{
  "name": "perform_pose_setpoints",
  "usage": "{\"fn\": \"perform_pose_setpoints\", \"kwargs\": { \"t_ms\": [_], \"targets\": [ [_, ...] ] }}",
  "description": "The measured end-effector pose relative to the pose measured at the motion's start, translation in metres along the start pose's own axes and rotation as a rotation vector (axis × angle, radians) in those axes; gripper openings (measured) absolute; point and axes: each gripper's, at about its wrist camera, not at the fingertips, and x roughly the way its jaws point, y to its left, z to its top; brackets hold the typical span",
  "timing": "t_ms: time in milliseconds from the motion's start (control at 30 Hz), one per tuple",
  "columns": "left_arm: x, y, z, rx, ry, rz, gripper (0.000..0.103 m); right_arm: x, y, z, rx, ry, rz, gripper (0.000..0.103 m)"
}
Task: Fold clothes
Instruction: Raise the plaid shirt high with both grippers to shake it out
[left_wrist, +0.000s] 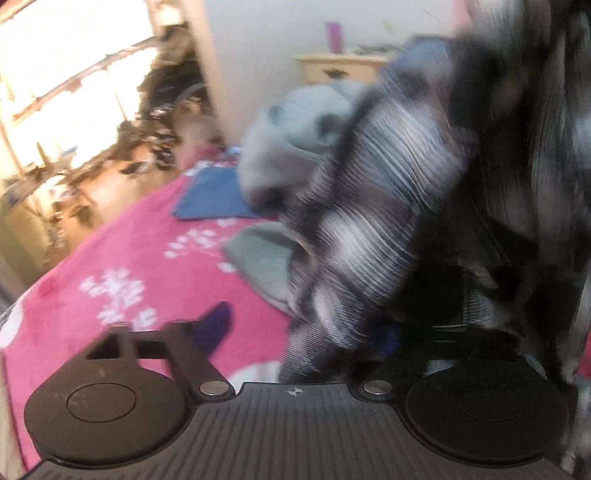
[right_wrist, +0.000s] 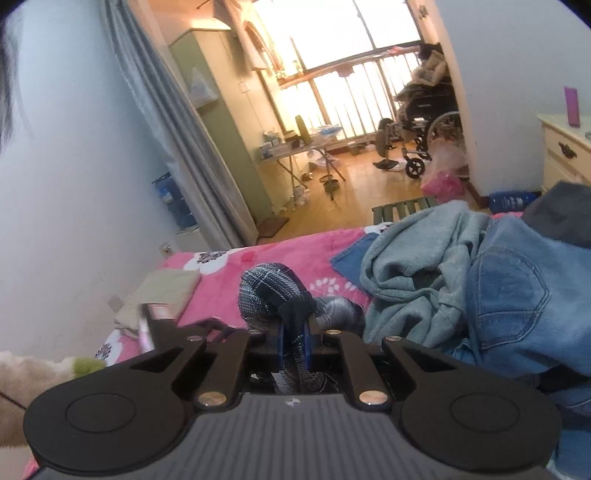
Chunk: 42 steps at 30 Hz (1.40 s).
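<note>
Plaid garment (right_wrist: 273, 291) clenched in your right tongs (right_wrist: 293, 343), bunched above pink bed (right_wrist: 288, 251). Your left tongs (left_wrist: 295, 332) released, jaws apart; blurred plaid cloth hangs just ahead, right.

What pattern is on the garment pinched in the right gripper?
A dark navy-and-white plaid garment, clearest in the right wrist view, clamped in the right gripper.

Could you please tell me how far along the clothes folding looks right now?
Done: only a beige folded piece lies flat on the pink bedspread. In hand: the right gripper is clamped on the dark plaid garment. Left: the grey hoodie and jeans remain heaped, unfolded.
</note>
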Motion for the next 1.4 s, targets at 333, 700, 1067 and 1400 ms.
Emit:
{"fn": "perform_pose_setpoints", "kwargs": {
  "t_ms": [333, 700, 1067, 1400],
  "targets": [
    [-0.067, -0.002, 0.003, -0.096, -0.049, 0.019, 0.009, -0.055, 0.026, 0.019, -0.005, -0.01, -0.036, 0.011],
    [-0.262, -0.009, -0.01, -0.464, -0.234, -0.022, 0.009, -0.12, 0.068, 0.036, -0.145, -0.159, -0.229, 0.01],
    [-0.406, -0.027, 0.069, -0.609, -0.724, -0.268, 0.008, -0.215, 0.142, 0.144, -0.444, -0.447, -0.345, 0.007],
    [-0.522, -0.055, 0.226, -0.522, -1.074, -0.507, 0.009, -0.423, 0.219, 0.293, -0.545, -0.818, -0.526, 0.007]
  ]
}}
